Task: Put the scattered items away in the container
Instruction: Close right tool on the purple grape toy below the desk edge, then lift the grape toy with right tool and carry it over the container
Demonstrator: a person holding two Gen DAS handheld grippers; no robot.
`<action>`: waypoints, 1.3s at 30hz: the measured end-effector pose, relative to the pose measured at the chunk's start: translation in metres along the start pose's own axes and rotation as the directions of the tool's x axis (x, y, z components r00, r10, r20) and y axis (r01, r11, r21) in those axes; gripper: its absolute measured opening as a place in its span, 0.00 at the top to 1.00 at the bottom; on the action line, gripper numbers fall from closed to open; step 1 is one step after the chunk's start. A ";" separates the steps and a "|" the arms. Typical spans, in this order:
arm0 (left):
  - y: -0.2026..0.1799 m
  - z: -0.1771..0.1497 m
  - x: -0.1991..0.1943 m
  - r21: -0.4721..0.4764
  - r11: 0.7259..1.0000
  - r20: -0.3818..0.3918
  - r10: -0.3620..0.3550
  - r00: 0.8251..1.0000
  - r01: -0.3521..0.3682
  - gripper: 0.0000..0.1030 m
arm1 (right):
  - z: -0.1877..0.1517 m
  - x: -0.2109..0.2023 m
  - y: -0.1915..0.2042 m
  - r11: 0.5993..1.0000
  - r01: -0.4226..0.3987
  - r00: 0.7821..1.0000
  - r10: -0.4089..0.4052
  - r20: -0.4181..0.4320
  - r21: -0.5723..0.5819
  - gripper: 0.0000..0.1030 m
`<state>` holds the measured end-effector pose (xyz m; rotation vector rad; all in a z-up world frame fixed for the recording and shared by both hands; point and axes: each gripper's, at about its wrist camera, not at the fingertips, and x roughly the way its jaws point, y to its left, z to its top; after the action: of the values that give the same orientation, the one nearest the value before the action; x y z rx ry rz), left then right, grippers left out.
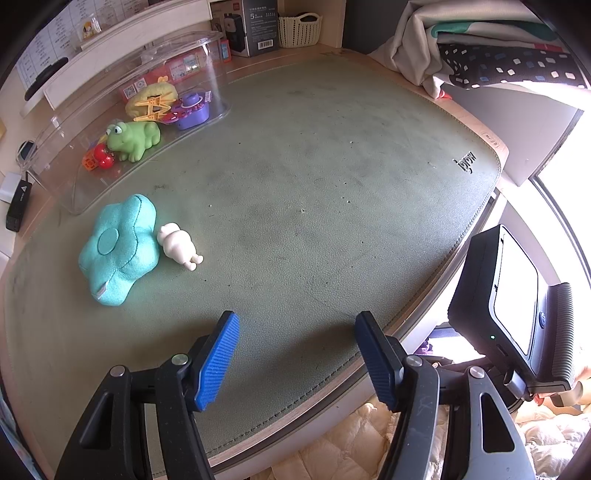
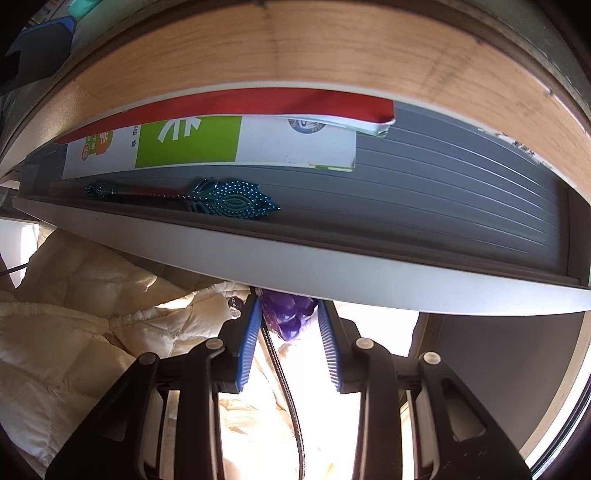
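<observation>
In the left wrist view a teal flower-shaped cushion (image 1: 118,245) and a small white figurine (image 1: 179,245) lie side by side on the green desk mat (image 1: 314,192). A clear plastic container (image 1: 122,110) at the back left holds a green frog toy (image 1: 135,138), a yellow toy, a purple pot and a red piece. My left gripper (image 1: 295,354) is open and empty above the mat's near edge. My right gripper (image 2: 288,332) is below the desk edge, shut on a purple grape-bunch toy (image 2: 290,314).
An open drawer (image 2: 443,206) under the wooden desk edge holds a box and a teal beaded ornament (image 2: 229,199). A cream quilt (image 2: 74,332) lies below. A dark box and a white basket (image 1: 299,29) stand at the desk's back; folded cloth (image 1: 480,48) lies at the right.
</observation>
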<state>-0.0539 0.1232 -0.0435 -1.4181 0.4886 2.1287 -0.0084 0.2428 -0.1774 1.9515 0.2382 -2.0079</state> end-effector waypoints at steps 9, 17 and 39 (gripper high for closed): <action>0.000 0.000 0.000 0.000 1.000 0.001 0.000 1.000 0.000 0.40 | -0.005 -0.014 0.005 1.000 -0.006 1.000 0.006 0.017 -0.001 0.74; 0.000 0.001 -0.001 0.000 1.000 0.007 0.000 1.000 0.000 0.40 | -0.015 -0.039 0.013 1.000 -0.006 0.999 0.006 0.041 -0.014 0.74; 0.011 0.000 -0.003 -0.045 0.999 0.032 0.018 0.999 -0.017 0.40 | 0.017 -0.130 0.016 0.991 0.019 0.963 0.018 0.271 -0.136 0.74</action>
<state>-0.0603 0.1139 -0.0409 -1.4058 0.4444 2.1860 -0.0175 0.2375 -0.0456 1.5727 0.2998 -2.1682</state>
